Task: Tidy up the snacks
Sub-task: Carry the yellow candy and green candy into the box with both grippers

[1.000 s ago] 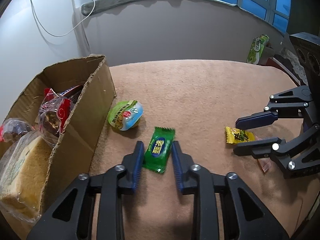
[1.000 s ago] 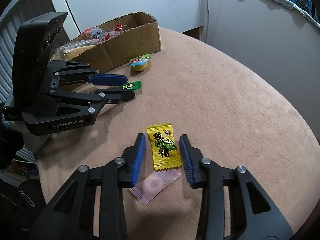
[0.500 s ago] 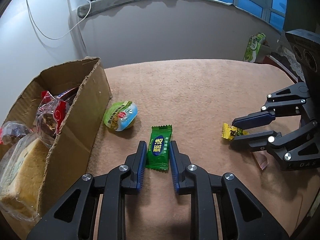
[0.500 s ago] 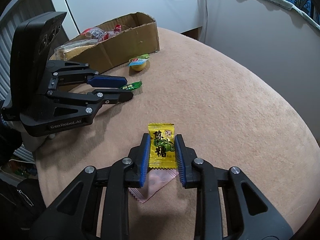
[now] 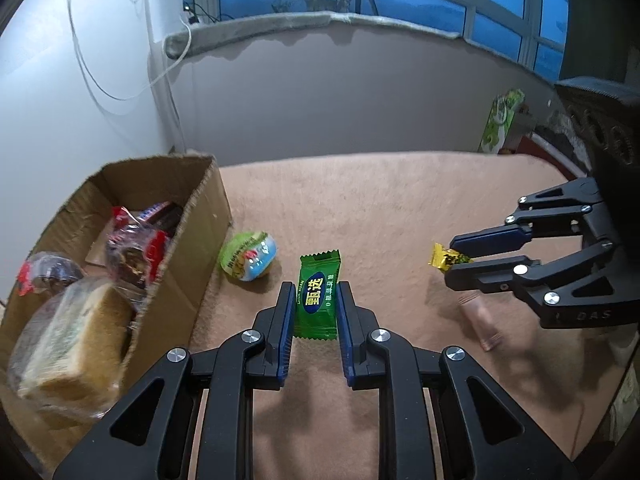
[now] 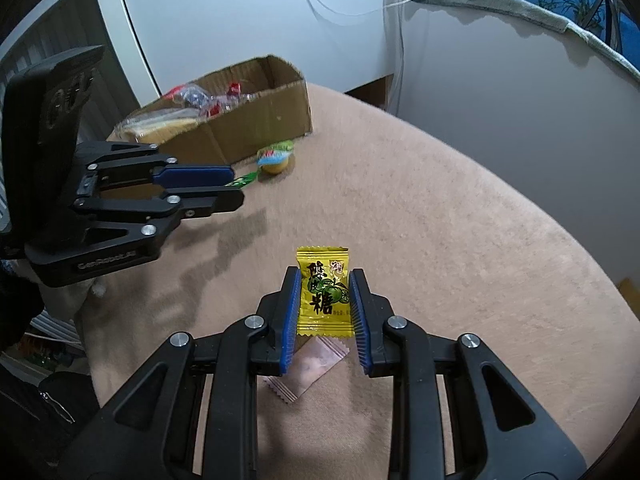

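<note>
The left gripper (image 5: 316, 304) pinches the green candy (image 5: 317, 298) between its two blue pads. The right gripper (image 6: 325, 302) pinches the yellow candy (image 6: 325, 294) the same way. Both candies look lifted a little off the table (image 6: 460, 240), because shadows lie on the cloth under the grippers.

The box (image 5: 192, 240) sits on the left side and already holds bread and other snacks. A round jelly cup (image 5: 248, 256) lies just beside the box wall. A pink candy (image 6: 312, 368) lies flat on the table under the right gripper.

What can go wrong? The wrappers are thin and slippery. Each one is held only by its side edges, so a fast swing may make a candy slide out and drop.

The two grippers are near each other. If both go to the box at once, they may bump.

The left gripper may knock the jelly cup and make it roll away.

The box is quite full, so a candy may bounce out if it is let go too high.
</note>
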`<state>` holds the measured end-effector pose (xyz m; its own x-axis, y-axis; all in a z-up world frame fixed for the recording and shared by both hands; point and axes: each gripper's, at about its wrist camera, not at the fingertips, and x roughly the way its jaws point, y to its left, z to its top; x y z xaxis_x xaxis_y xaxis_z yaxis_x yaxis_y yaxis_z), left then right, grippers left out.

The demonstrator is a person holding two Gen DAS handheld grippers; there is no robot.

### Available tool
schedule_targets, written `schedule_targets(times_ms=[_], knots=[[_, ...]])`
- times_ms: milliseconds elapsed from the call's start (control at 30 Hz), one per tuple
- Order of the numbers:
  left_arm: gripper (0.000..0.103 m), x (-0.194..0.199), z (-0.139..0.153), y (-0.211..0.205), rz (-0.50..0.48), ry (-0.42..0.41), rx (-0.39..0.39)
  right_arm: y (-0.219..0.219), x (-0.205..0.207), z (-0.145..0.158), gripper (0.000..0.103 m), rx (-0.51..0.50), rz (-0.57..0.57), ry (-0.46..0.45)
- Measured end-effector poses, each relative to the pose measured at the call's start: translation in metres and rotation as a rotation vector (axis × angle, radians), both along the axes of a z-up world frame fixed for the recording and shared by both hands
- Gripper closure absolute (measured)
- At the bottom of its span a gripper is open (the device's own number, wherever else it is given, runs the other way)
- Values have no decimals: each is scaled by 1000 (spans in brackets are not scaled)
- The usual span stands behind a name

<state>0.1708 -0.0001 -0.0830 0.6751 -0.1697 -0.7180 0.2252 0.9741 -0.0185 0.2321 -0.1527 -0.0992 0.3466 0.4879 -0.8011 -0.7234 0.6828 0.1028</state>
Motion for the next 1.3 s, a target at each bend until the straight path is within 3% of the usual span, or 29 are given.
schedule_targets(times_ms=[267,600,1300], knots=[[85,-25,36,28,49,-87,-35,9,-1,38,78,43,-3,-61],[85,-49,69,79,139,-170,-39,51,4,83,78,86,17,-137],[85,-49,74,158,291,-216,-7,150,36,99,78,110,84,-154]])
